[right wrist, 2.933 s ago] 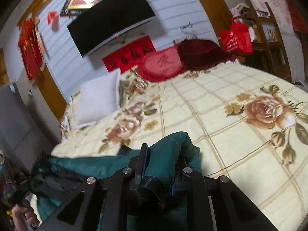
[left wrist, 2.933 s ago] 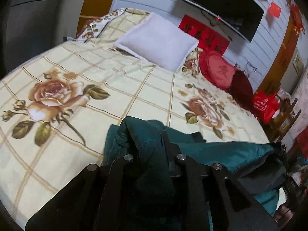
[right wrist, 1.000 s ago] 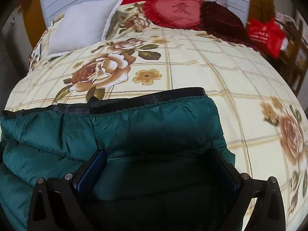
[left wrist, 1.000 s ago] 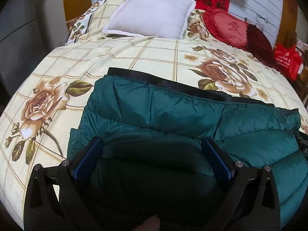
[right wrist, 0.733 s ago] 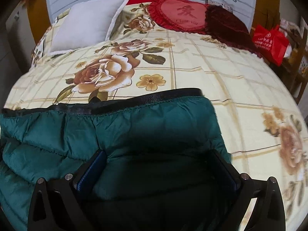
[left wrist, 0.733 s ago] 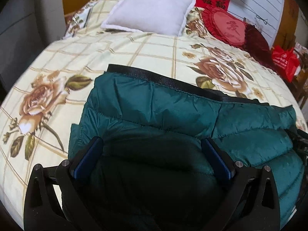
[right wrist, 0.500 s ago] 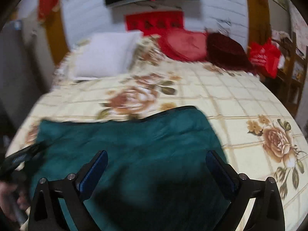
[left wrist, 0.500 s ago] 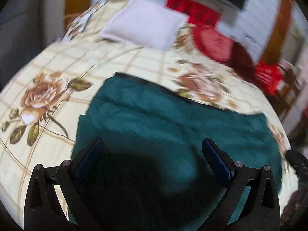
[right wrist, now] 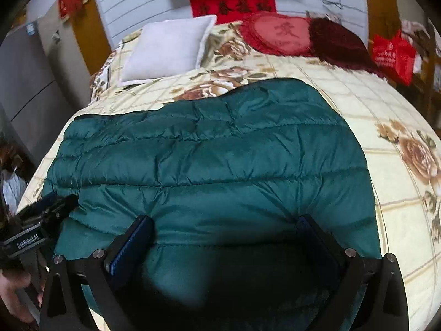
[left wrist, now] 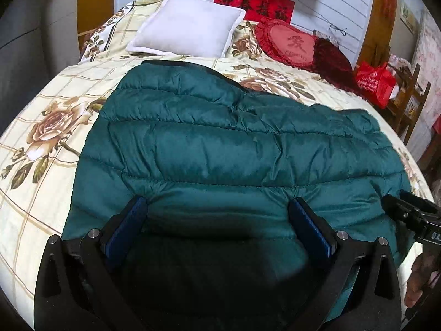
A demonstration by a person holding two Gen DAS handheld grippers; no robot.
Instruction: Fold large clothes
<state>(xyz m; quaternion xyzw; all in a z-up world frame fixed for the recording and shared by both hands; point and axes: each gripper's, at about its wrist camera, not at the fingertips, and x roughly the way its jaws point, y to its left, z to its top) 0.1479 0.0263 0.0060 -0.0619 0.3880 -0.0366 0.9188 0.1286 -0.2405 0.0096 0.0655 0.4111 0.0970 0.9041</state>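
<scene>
A large dark-green quilted down jacket lies spread flat across the near part of the bed; it also shows in the right wrist view. My left gripper is open and empty, hovering just above the jacket's near left part. My right gripper is open and empty above the near right part. Each gripper appears at the edge of the other's view, the right one and the left one. The jacket's black hem edge runs along its far side.
The bed has a cream floral quilt. A white pillow, a red heart cushion and a dark red cushion lie at the head. A red bag and wooden shelves stand to the right. A grey cabinet stands left.
Both grippers let go of the bunched jacket and opened. The jacket now lies spread flat on the bed. Both grippers have pulled back and up from it.
</scene>
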